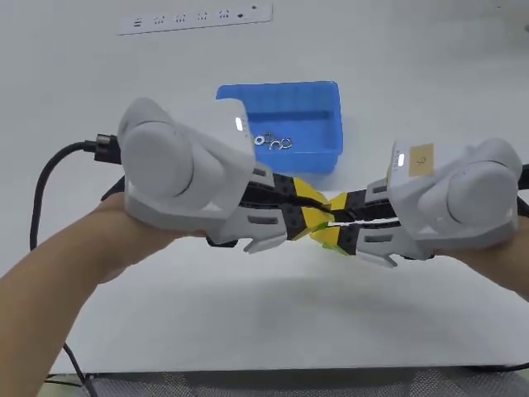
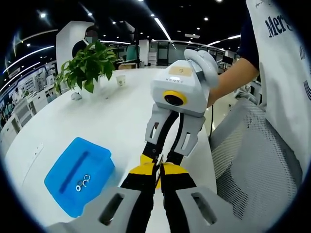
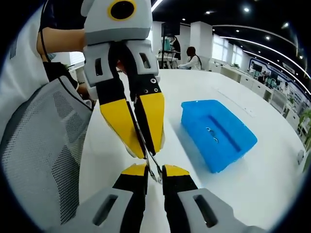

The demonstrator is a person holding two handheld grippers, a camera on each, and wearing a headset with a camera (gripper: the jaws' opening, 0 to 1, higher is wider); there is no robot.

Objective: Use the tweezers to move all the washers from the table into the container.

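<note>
The two grippers meet tip to tip over the white table in the head view. My left gripper (image 1: pixel 324 217) (image 2: pixel 156 171) comes in from the left. My right gripper (image 1: pixel 337 228) (image 3: pixel 155 173) comes in from the right. The thin metal tweezers (image 1: pixel 357 222) (image 2: pixel 158 167) (image 3: pixel 149 160) lie between both pairs of yellow-tipped jaws, and each gripper looks shut on them. Behind them stands the blue container (image 1: pixel 324 124) (image 2: pixel 68 170) (image 3: pixel 233 145) with several washers (image 1: pixel 273 142) (image 2: pixel 82 183) (image 3: pixel 212 134) lying inside.
A white power strip (image 1: pixel 194 16) lies at the table's far edge. A black cable (image 1: pixel 48 178) trails off to the left. A mesh chair (image 2: pixel 243 145) (image 3: pixel 43 145) stands at the near table edge. A potted plant (image 2: pixel 87 63) sits far across the table.
</note>
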